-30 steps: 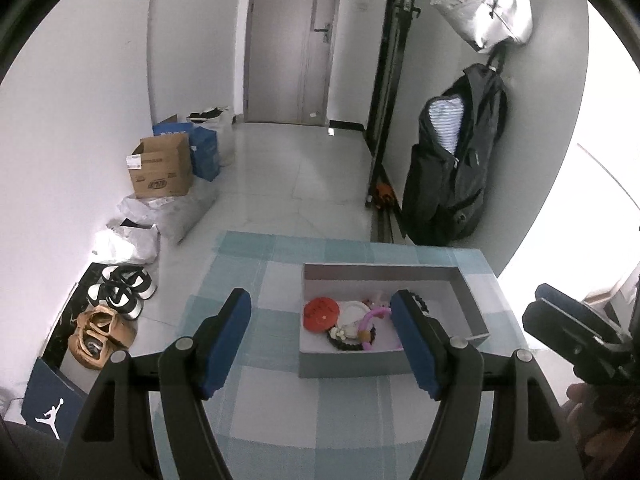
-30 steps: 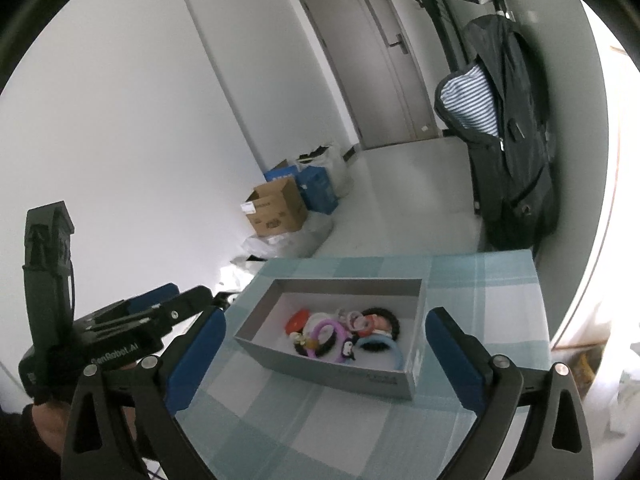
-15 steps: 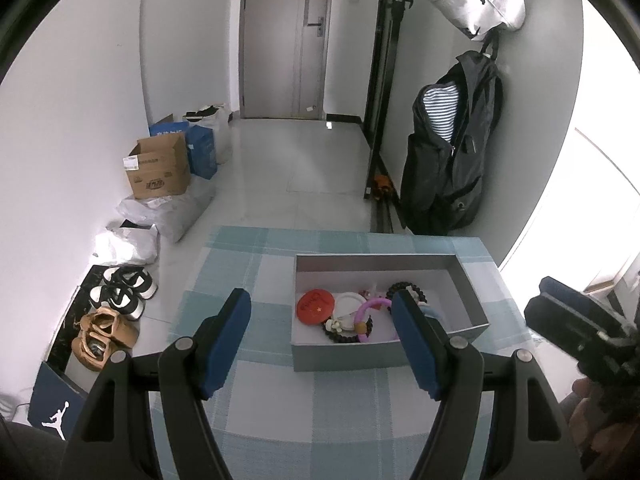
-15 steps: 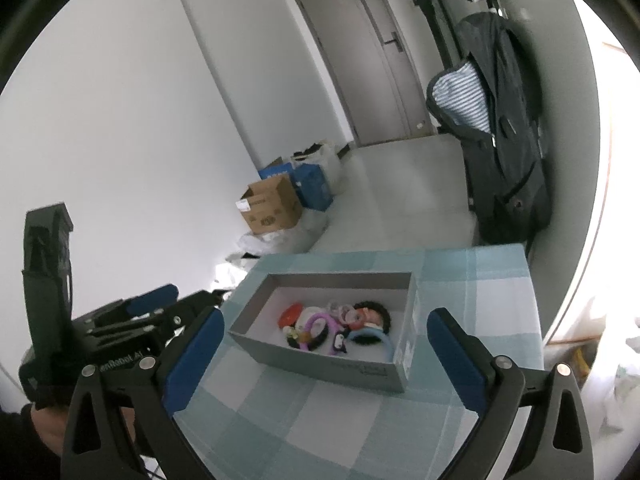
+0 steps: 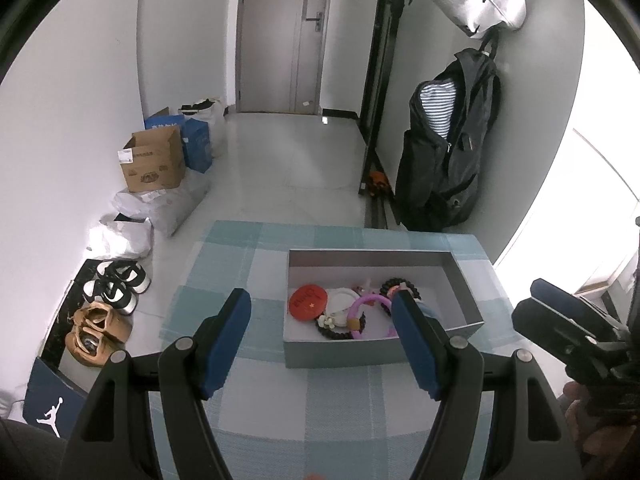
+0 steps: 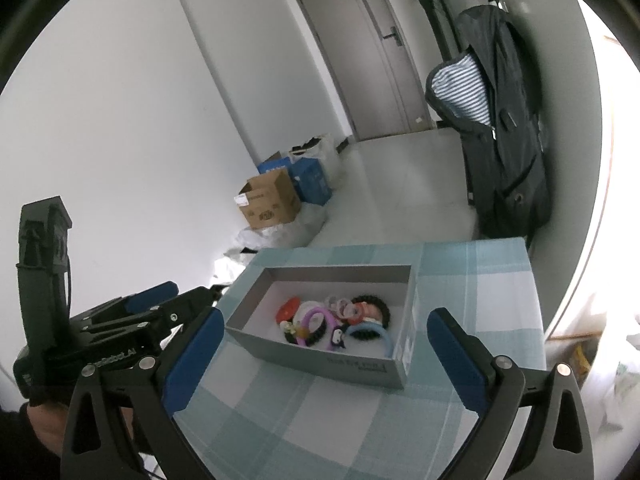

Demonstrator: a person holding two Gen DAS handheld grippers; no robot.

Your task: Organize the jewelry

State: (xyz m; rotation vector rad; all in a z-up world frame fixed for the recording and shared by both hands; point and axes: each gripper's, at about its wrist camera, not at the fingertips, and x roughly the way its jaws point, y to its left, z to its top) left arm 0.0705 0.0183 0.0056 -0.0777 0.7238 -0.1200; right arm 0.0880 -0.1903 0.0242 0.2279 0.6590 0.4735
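A grey open box (image 5: 340,354) stands on a table with a blue-checked cloth (image 5: 260,264). Inside lie a red round piece (image 5: 308,303), a purple ring (image 5: 366,306), a black bead bracelet (image 5: 338,330) and other jewelry. The box also shows in the right wrist view (image 6: 332,364), with a light-blue bangle (image 6: 372,334). My left gripper (image 5: 322,338) is open and empty, above the table in front of the box. My right gripper (image 6: 324,354) is open and empty, wide around the box's near side. Each gripper shows at the edge of the other's view.
The table's far edge drops to a white tiled floor (image 5: 296,168). A cardboard box (image 5: 154,164), bags and shoes (image 5: 116,284) lie along the left wall. A black backpack (image 5: 448,148) hangs at the right wall. A door (image 5: 284,36) is at the back.
Both views have pulled back and risen a little; the box sits farther from the left fingers and slightly lower in the right view. Both grippers stay open.
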